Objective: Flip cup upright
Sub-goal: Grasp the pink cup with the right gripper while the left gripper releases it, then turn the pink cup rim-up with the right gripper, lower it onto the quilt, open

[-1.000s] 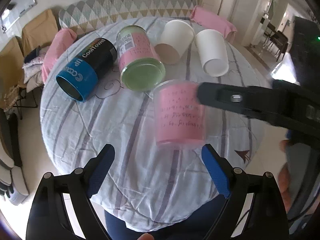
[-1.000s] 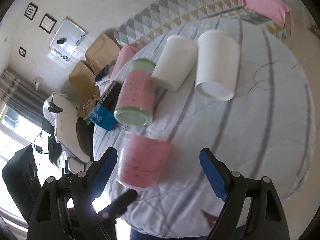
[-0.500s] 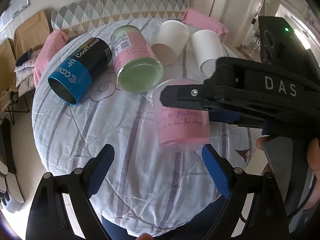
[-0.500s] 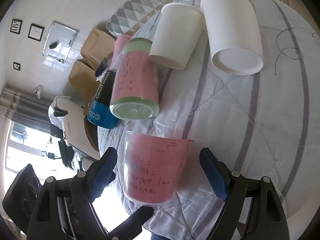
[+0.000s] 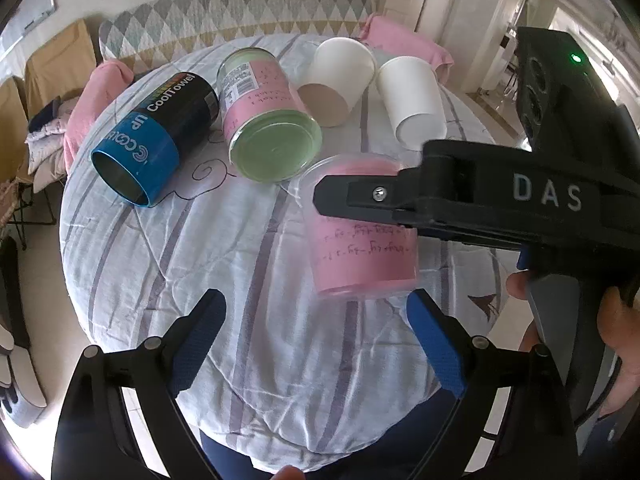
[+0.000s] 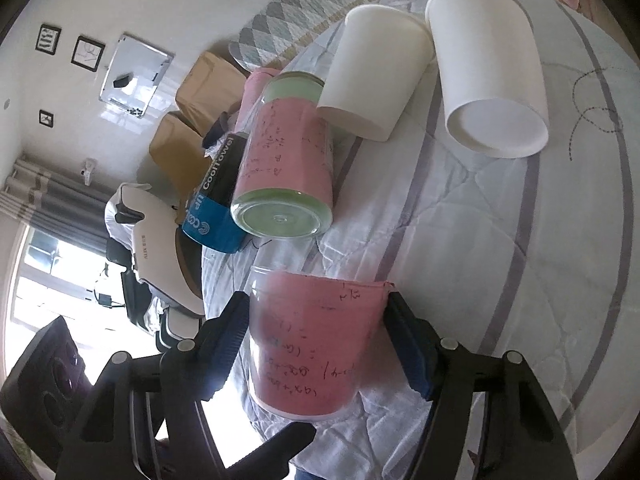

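A clear plastic cup with pink paper inside (image 5: 360,248) lies on its side on the round table (image 5: 160,264), base toward me. My right gripper (image 6: 316,332) has its blue pads on both sides of this cup (image 6: 312,348), touching it. In the left wrist view the right gripper's black arm (image 5: 460,204) crosses over the cup. My left gripper (image 5: 316,344) is open and empty, just in front of the cup.
Behind the cup lie a green-lidded jar with pink paper (image 5: 268,120), a black and blue CoolTowel can (image 5: 156,136) and two white paper cups (image 5: 340,80) (image 5: 416,100), all on their sides. Pink cloths (image 5: 404,40) lie at the table's far edge.
My right gripper moved forward and closed around the pink cup, which was ahead of its open fingers a second ago. My left gripper stayed nearly still.
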